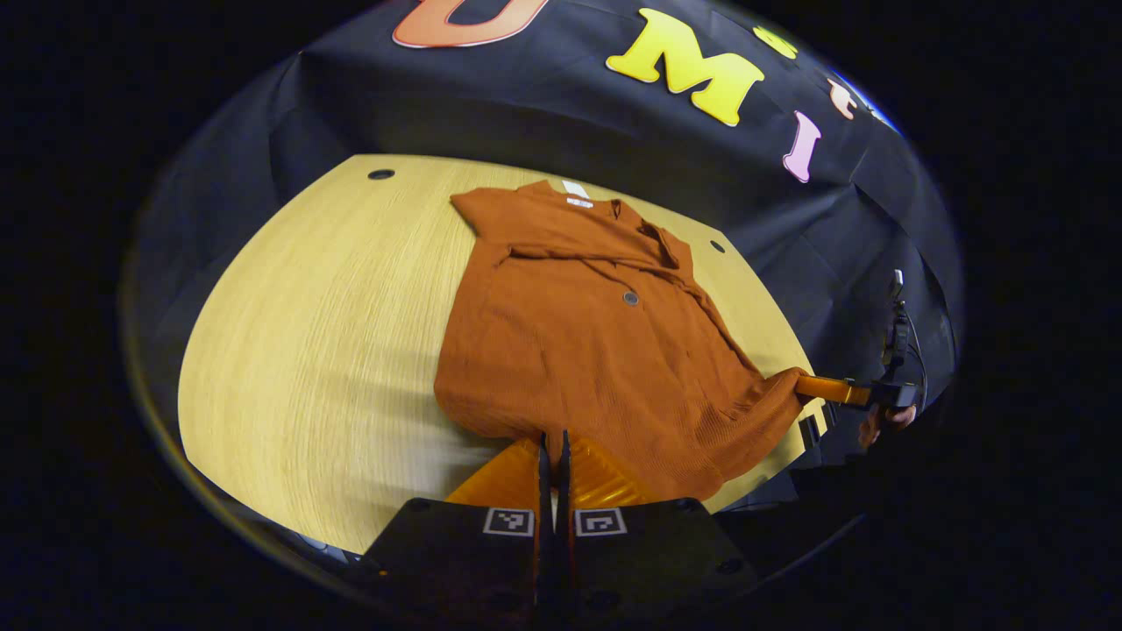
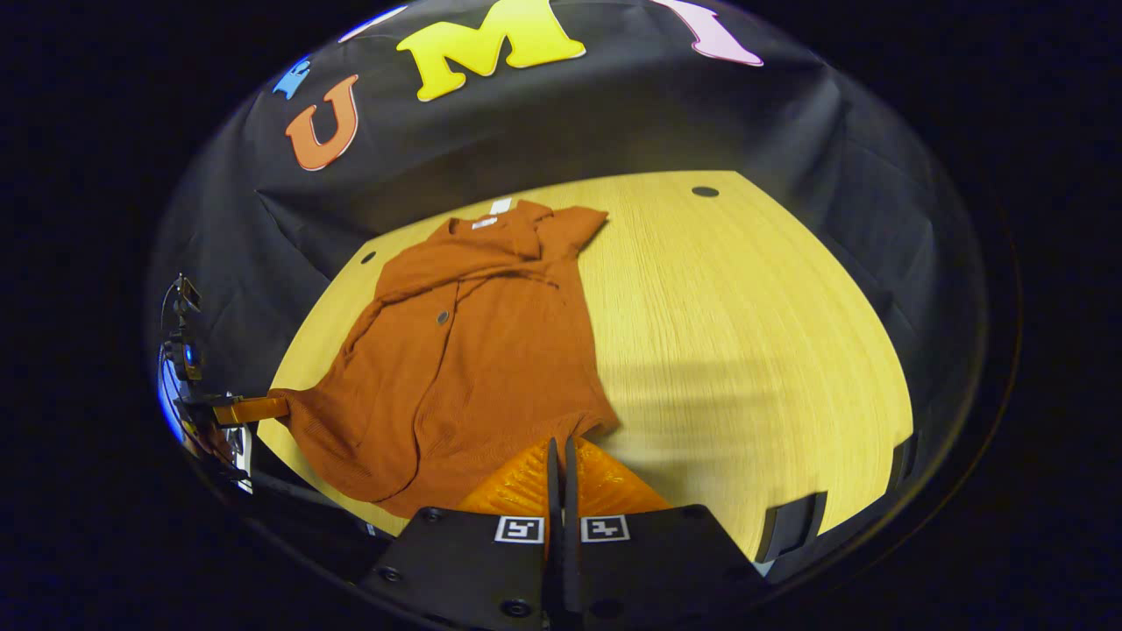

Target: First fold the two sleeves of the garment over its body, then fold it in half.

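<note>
Garment (image 1: 596, 350): rust-orange shirt flat on the table (image 1: 324, 333), collar toward the booth wall, hem toward the near edge; long axis runs near to far, both sleeves folded over the body.
Room: wide bare wood on the table beside the shirt.
Left gripper (image 1: 552, 447): fingers pressed together, pinching one hem corner.
Right gripper (image 2: 559, 451): fingers pressed together on the other hem corner.
</note>
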A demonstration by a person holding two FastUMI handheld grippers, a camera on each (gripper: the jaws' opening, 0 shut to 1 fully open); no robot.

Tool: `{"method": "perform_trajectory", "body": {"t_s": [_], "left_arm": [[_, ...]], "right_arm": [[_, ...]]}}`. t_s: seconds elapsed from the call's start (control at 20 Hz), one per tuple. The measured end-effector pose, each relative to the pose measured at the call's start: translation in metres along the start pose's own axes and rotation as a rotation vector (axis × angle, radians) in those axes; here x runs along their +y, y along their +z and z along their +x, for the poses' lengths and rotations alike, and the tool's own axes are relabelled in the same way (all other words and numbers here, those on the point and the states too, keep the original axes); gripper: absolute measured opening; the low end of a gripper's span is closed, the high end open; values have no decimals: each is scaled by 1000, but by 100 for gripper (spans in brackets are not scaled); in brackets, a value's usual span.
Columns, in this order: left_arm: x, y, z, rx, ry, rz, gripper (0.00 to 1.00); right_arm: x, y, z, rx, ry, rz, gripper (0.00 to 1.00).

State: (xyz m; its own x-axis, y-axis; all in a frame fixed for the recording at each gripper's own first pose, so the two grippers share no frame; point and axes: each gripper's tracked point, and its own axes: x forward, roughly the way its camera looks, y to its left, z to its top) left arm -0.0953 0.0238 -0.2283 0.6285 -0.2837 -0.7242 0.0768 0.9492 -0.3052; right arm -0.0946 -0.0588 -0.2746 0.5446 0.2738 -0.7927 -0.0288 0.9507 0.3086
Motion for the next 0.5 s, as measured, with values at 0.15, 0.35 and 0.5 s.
{"method": "perform_trajectory", "body": {"t_s": [0.15, 0.35, 0.5], "left_arm": [[-5, 39, -5, -56, -2, 26, 3], [-9, 104, -12, -166, -2, 76, 0], [-12, 155, -11, -231, -10, 118, 3]], "right_arm": [[12, 41, -4, -61, 26, 1, 1], [31, 108, -9, -157, 61, -48, 1], [43, 169, -6, -227, 83, -93, 1]]}}
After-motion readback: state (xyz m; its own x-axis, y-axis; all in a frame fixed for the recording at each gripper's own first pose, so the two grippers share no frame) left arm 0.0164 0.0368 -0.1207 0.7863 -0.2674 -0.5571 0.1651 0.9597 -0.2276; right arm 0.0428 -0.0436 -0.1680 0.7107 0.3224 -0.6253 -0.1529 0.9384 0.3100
